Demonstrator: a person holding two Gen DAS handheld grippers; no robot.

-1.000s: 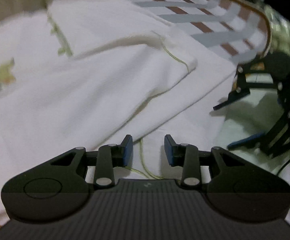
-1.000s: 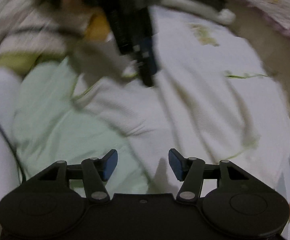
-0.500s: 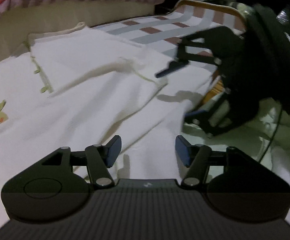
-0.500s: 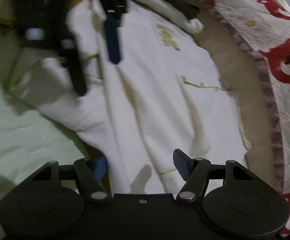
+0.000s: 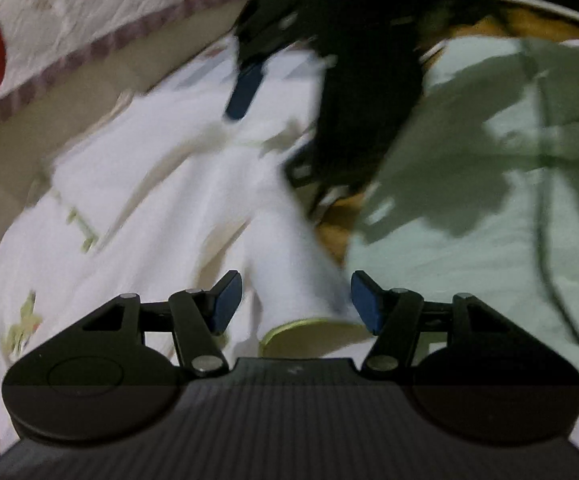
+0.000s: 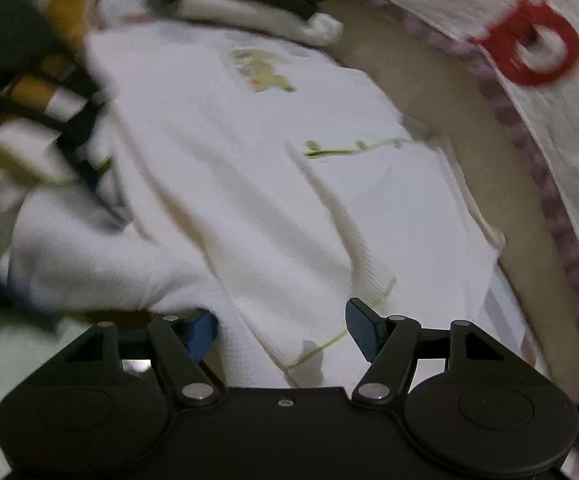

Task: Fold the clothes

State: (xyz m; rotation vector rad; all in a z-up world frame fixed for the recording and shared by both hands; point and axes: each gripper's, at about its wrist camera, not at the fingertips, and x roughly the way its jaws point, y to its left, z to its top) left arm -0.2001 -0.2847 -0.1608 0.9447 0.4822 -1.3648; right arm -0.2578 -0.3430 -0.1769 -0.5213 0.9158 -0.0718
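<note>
White garment [image 6: 273, 184] lengthwise ahead; both grippers' fingers [image 5: 225, 304] spread, straddling its edge.

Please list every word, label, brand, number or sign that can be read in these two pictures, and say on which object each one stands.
None: no readable text appears in either view.
The white garment bears only a small green and yellow embroidered figure, no letters.
The quilt carries red printed shapes, blurred; they look like pictures, not words.
The left gripper and right gripper show no legible marking.
</note>
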